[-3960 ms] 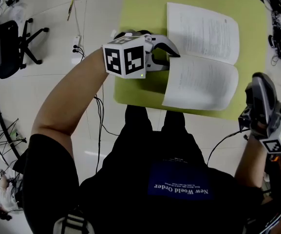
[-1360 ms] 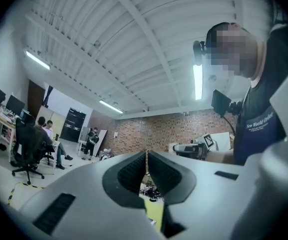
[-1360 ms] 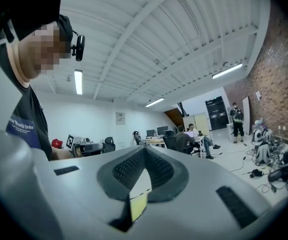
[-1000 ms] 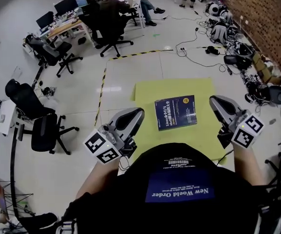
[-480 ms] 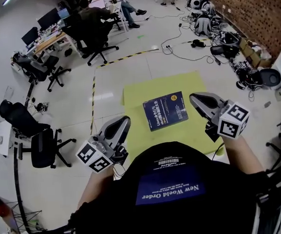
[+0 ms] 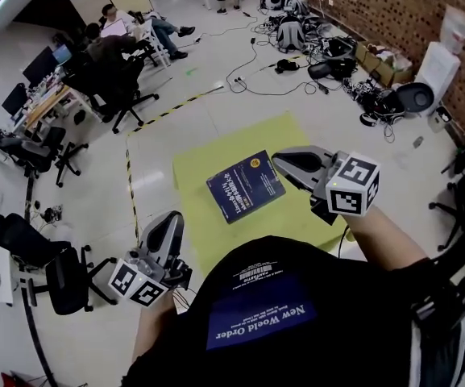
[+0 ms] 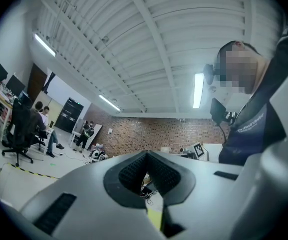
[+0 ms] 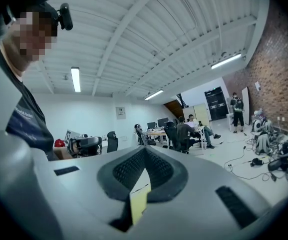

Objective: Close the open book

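A blue book (image 6: 244, 187) lies closed, cover up, on the yellow-green table (image 6: 204, 226). My left gripper (image 6: 172, 217) hangs off the table's near left edge, well clear of the book. Its jaws are shut and empty, and in the left gripper view the left gripper (image 7: 146, 154) points out into the room. My right gripper (image 6: 279, 160) is at the book's right, its tip beside the far right corner; I cannot tell whether it touches. In the right gripper view the right gripper (image 8: 144, 151) has its tips together with nothing between them.
Black office chairs (image 6: 55, 276) stand on the floor to the left. People sit at desks (image 6: 111, 47) at the back. Bags and cables (image 6: 329, 63) lie along the brick wall at the right. A striped tape line (image 6: 168, 107) runs across the floor beyond the table.
Four seconds ago the book lay open with my left gripper at its pages; it now lies closed. Over the last second the head view has swung, and both grippers stay shut beside the book.
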Demonstrator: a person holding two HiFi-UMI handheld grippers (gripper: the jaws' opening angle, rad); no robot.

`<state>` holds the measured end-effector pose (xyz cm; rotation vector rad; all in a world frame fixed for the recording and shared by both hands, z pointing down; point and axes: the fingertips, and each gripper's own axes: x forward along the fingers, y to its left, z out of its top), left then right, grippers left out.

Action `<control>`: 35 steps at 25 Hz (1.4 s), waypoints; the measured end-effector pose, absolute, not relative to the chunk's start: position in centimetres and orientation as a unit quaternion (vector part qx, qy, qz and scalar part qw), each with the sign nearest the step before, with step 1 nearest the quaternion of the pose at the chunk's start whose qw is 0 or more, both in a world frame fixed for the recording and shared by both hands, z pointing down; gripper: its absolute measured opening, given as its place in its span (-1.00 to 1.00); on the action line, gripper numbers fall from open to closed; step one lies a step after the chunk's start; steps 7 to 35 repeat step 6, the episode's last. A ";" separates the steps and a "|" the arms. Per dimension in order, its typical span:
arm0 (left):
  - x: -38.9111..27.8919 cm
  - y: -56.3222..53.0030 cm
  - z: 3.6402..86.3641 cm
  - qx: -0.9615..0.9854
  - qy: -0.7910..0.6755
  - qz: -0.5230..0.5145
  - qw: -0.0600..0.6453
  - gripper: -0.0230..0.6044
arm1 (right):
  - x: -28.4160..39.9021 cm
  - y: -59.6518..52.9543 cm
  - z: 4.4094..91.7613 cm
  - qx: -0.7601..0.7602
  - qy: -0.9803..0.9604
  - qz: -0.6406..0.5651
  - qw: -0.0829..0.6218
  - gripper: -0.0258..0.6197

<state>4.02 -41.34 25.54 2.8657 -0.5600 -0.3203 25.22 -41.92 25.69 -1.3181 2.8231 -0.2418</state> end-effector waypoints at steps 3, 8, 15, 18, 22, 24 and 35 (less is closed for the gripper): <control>4.1 -41.3 25.5 0.970 -0.190 -0.111 0.106 -0.90 | 25.2 -41.9 25.8 -0.418 0.905 -0.080 0.006 -0.97; 4.4 -41.1 25.5 0.970 -0.189 -0.112 0.108 -0.90 | 25.3 -41.9 25.7 -0.416 0.906 -0.080 0.004 -0.97; 4.4 -41.1 25.5 0.970 -0.189 -0.112 0.108 -0.90 | 25.3 -41.9 25.7 -0.416 0.906 -0.080 0.004 -0.97; 4.4 -41.1 25.5 0.970 -0.189 -0.112 0.108 -0.90 | 25.3 -41.9 25.7 -0.416 0.906 -0.080 0.004 -0.97; 4.4 -41.1 25.5 0.970 -0.189 -0.112 0.108 -0.90 | 25.3 -41.9 25.7 -0.416 0.906 -0.080 0.004 -0.97; 4.4 -41.1 25.5 0.970 -0.189 -0.112 0.108 -0.90 | 25.3 -41.9 25.7 -0.416 0.906 -0.080 0.004 -0.97; 4.4 -41.1 25.5 0.970 -0.189 -0.112 0.108 -0.90 | 25.3 -41.9 25.7 -0.416 0.906 -0.080 0.004 -0.97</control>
